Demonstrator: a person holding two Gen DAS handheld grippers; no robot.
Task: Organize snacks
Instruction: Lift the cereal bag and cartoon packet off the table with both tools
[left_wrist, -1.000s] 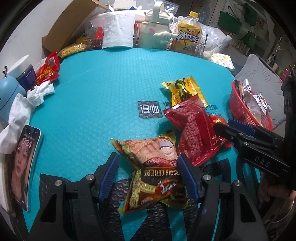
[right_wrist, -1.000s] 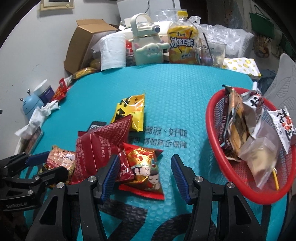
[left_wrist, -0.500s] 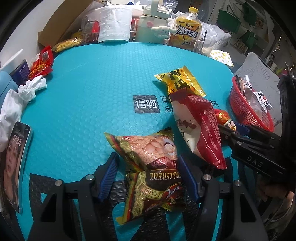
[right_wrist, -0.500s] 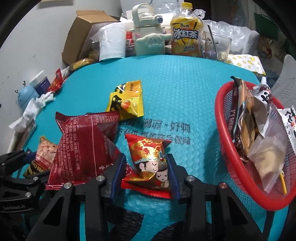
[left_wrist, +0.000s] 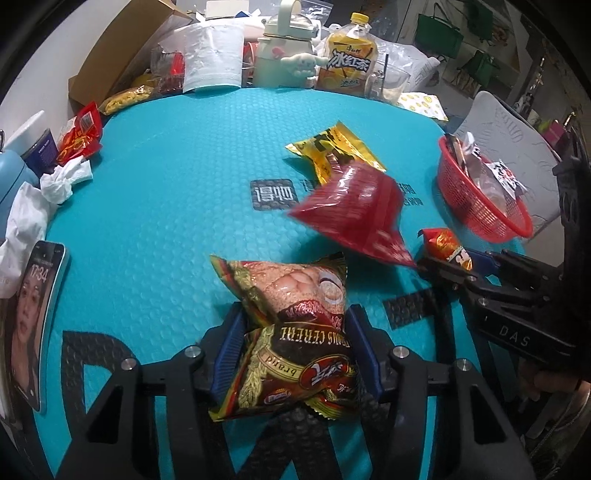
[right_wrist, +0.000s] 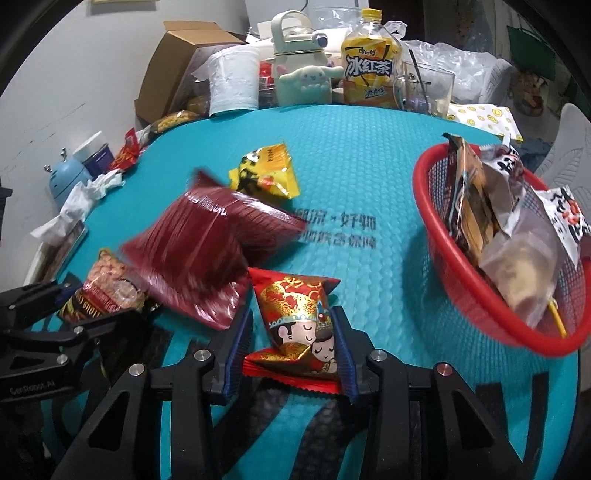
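Observation:
My left gripper (left_wrist: 293, 343) is shut on a brown cereal snack packet (left_wrist: 291, 328), held above the teal mat; it also shows in the right wrist view (right_wrist: 107, 295). My right gripper (right_wrist: 291, 347) is shut on a small red packet with cartoon faces (right_wrist: 299, 321), also visible in the left wrist view (left_wrist: 445, 245). A dark red bag (right_wrist: 207, 251) looks blurred, tumbling between the grippers (left_wrist: 358, 218). A yellow packet (right_wrist: 267, 177) lies beyond it. The red basket (right_wrist: 476, 295) at the right holds several snacks.
A teal bubble mat (left_wrist: 177, 184) covers the table. At the back stand a cardboard box (right_wrist: 177, 70), paper roll (right_wrist: 232, 81), green kettle (right_wrist: 299, 74), tea bottle (right_wrist: 369, 70) and a glass (right_wrist: 424, 88). A phone (left_wrist: 33, 325), tissues (left_wrist: 62, 181) and a blue jar lie left.
Both grippers have lifted with their packets. The dark red bag has been knocked loose and flipped, now blurred in motion. The right gripper closed on the cartoon packet during this second.

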